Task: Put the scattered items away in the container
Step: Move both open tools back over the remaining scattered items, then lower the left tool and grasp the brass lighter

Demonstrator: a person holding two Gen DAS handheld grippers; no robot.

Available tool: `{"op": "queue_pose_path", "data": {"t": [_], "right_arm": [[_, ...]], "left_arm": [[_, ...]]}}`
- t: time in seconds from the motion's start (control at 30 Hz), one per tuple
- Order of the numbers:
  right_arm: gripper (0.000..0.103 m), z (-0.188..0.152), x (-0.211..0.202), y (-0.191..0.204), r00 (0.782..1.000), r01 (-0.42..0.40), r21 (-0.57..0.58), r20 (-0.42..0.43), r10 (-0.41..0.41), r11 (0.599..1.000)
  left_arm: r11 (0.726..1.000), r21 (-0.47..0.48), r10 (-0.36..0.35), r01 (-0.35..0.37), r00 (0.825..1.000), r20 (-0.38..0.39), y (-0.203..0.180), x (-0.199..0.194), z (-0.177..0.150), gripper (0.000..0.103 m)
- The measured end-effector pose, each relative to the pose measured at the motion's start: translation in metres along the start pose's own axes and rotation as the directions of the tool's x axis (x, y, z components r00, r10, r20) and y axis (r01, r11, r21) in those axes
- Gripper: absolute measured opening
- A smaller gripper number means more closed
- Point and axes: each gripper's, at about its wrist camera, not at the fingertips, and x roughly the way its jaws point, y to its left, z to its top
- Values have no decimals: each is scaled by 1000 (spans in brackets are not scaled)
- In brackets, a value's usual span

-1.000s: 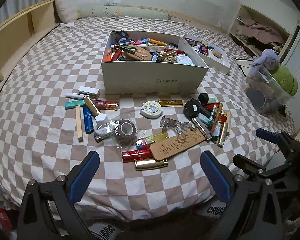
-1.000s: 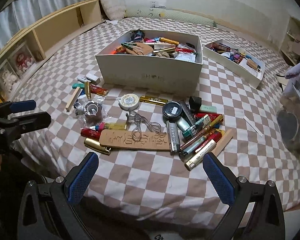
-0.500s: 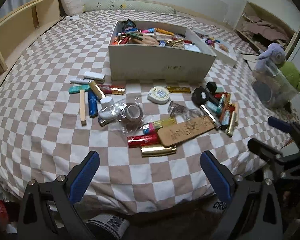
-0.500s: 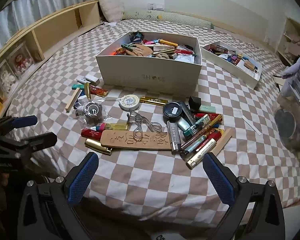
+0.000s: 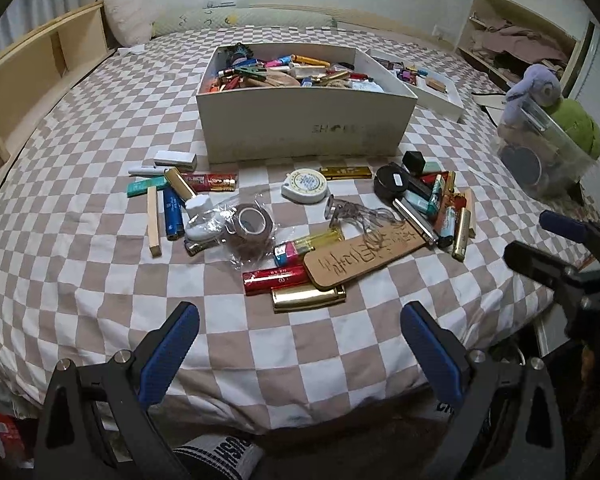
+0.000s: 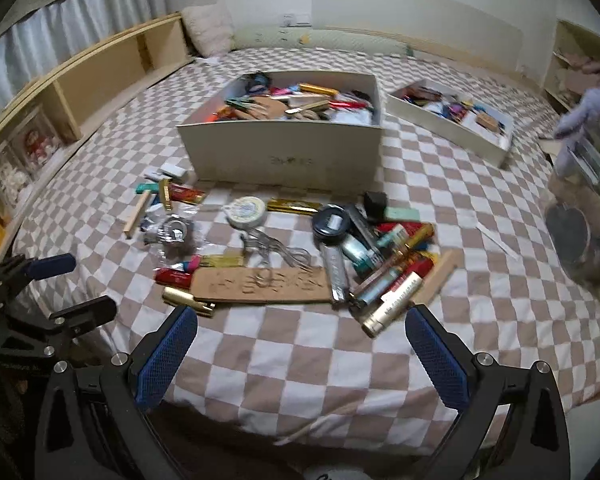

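A white box (image 5: 306,126) (image 6: 284,152) filled with several small items stands on the checkered bed. Scattered in front of it lie a brown engraved board (image 5: 364,258) (image 6: 260,284), a gold lighter (image 5: 308,298), a red lighter (image 5: 276,278), a bagged roll of tape (image 5: 252,226), a round white tape measure (image 5: 305,186) (image 6: 246,210), clear glasses (image 5: 356,216) and a pile of lighters and tubes (image 5: 440,204) (image 6: 388,268). My left gripper (image 5: 300,322) is open above the near bed edge, nothing between its fingers. My right gripper (image 6: 302,324) is open too, just short of the board.
A shallow white tray (image 6: 452,124) of small items sits right of the box. A clear bin with plush toys (image 5: 548,136) stands at the bed's right. Wooden shelving (image 6: 100,76) runs along the left. The right gripper (image 5: 572,252) appears in the left wrist view.
Both grippers have moved forward toward the scattered items and the box, which look larger now. Both stay open and hold nothing.
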Motion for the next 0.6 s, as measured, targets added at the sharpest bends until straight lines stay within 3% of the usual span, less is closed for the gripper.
{"op": "queue_pose_path", "data": {"t": [0.43,0.6], "right_arm": [[103,-3,-11,-26,995,31,68,90,-37,997],[103,-5,-8,-19,995,21,38,94,-24,999]], "left_arm": [[1000,19,12,-12,1000,-26,-1,16,-11,101],[999,31,21,-20,999,-39,-2,26,-17,101]]}}
